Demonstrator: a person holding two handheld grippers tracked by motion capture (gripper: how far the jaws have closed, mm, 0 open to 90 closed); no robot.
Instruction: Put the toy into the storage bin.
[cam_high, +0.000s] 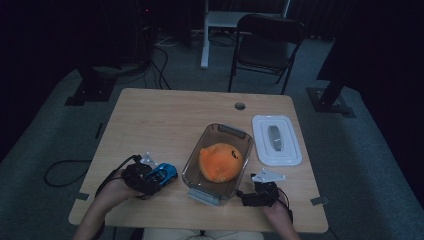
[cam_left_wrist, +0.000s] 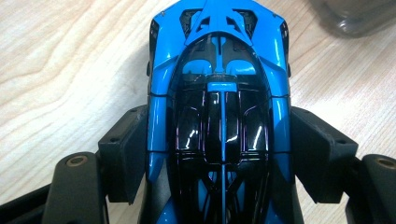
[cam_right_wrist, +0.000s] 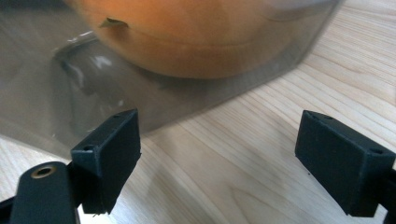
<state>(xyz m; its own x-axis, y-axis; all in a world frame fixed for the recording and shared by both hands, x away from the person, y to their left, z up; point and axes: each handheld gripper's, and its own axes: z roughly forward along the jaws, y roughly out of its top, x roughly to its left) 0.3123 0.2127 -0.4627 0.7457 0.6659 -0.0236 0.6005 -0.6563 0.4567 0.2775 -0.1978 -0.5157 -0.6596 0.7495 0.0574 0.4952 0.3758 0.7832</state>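
one toy car (cam_high: 163, 174), one orange plush (cam_high: 220, 162), one container (cam_high: 196, 171), one lid (cam_high: 276, 139)

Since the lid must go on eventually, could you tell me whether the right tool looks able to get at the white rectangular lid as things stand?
Probably yes: the right tool is open and empty, and the white rectangular lid lies beyond it with only bare wooden table between.

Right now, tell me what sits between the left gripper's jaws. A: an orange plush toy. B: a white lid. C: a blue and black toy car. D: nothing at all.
C: the left gripper view shows the blue and black toy car lying lengthwise between the jaws of the left gripper, both pads against its flanks; the high view shows the same grip.
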